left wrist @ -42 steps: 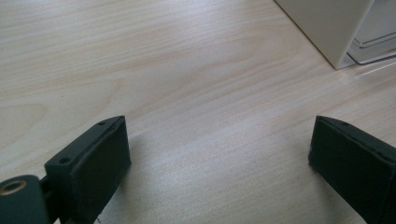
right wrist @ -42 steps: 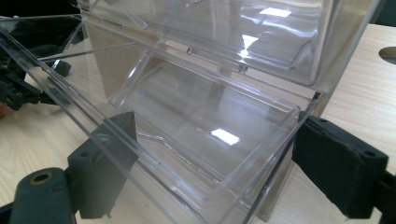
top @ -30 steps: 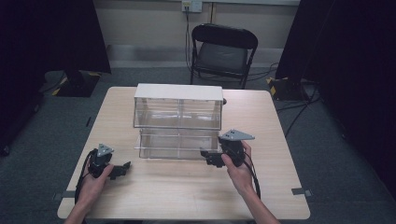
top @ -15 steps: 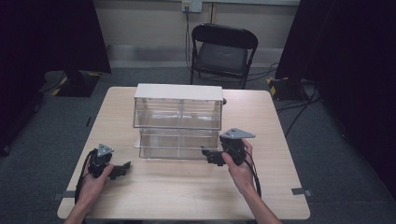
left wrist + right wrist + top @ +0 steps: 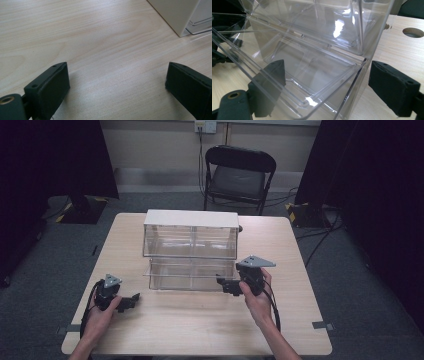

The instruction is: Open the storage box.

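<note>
A white-framed cabinet with clear plastic drawers stands mid-table. Its lower drawer is pulled out toward me. My right gripper is at that drawer's front right corner. In the right gripper view the right gripper is open, with the clear drawer corner between the jaws. One jaw shows through the plastic and the other stands outside the drawer's side. My left gripper rests low over the table's front left, open and holding nothing. In the left gripper view the left gripper spans bare wood, with the cabinet's white corner ahead.
The wooden table has bare room in front of the drawer and on both sides. A round hole is cut in the tabletop behind the cabinet. A black folding chair stands beyond the far edge.
</note>
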### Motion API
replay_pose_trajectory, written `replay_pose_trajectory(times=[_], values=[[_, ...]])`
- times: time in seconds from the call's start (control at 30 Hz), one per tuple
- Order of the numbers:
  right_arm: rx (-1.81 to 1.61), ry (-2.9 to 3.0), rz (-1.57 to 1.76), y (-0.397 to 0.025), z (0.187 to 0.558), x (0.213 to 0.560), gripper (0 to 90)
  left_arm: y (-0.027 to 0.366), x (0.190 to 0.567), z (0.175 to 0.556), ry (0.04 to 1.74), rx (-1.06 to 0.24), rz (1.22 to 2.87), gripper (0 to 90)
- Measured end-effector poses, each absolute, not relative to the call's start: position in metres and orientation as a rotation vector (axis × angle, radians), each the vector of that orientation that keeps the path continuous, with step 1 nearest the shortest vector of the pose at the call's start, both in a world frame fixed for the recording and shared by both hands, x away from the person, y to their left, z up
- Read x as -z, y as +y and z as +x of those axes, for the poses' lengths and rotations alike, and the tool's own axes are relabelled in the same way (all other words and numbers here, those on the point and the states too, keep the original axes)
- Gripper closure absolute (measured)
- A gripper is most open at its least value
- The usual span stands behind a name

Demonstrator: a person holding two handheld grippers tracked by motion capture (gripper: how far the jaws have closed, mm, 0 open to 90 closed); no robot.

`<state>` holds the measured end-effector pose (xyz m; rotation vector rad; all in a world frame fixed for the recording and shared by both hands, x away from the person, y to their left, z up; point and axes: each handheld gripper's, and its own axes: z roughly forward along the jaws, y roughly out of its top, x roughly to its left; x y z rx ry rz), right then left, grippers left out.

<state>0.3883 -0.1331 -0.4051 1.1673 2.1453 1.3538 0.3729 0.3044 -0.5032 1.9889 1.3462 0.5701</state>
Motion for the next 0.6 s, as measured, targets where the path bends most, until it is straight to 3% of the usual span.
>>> replay_pose_trajectory(times=[0.6], values=[[-1.38,2.128,1.169,-0.135,0.3924,0.4004,13.7,0.3044,0.5032,0.3729,1.346,-0.57,1.989,4.8]])
